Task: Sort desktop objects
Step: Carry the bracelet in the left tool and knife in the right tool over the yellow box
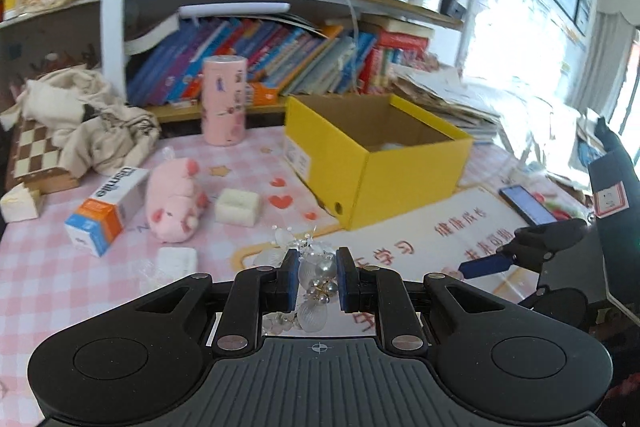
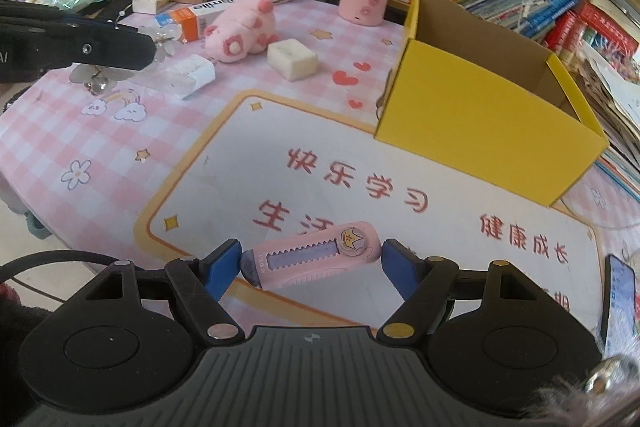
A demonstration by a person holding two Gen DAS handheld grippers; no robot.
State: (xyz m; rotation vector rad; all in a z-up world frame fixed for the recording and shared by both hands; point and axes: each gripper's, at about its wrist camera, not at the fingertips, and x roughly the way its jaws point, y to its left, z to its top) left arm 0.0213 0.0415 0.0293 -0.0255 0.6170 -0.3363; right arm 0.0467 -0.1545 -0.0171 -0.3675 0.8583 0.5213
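Observation:
My left gripper [image 1: 318,281] is shut on a clear crystal and pearl hair ornament [image 1: 316,275], held above the pink checked desk mat; it also shows in the right wrist view [image 2: 96,75] at the left. My right gripper [image 2: 312,263] is open, its blue fingers on either side of a pink utility knife [image 2: 312,259] lying on the white mat panel. An open yellow cardboard box [image 1: 380,155] stands ahead; it also shows in the right wrist view [image 2: 488,115].
On the mat lie a pink plush pig [image 1: 176,199], a white-orange carton [image 1: 106,211], a cream block [image 1: 238,207], a small white box [image 1: 176,261] and a pink canister [image 1: 224,101]. A phone [image 2: 618,305] lies right. Bookshelves stand behind; clothes and a chessboard [image 1: 36,155] lie left.

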